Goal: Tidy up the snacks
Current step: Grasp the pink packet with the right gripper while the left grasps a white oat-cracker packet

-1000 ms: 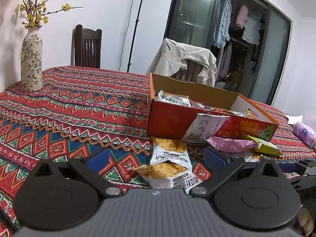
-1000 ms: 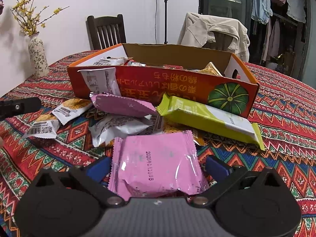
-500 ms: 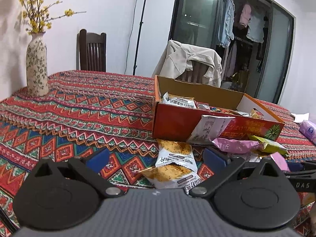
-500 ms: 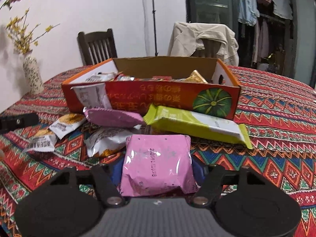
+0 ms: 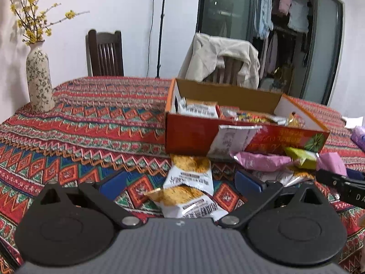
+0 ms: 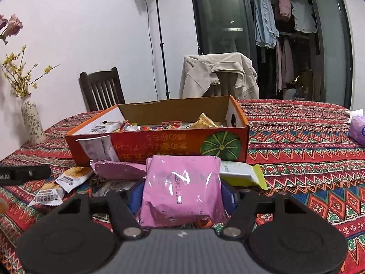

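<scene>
Glossy plastic pink packet, matt cardboard box, woven cloth tablecloth.

Both wrist cameras look slightly downward along their fingers toward the orange box — the left from its front-left corner, the right nearer, facing its front. Both share the box, the packets before it and the chairs beyond.

The cloth on the surface had zigzags and diamonds in red, blue, green and orange. The box was red and orange, with a green pumpkin picture on its front. One snack pack was pink and shiny. Another pack was yellow-green and white. The vase was cream with small dark leaves and held yellow flowers. The fingers were blue.
</scene>
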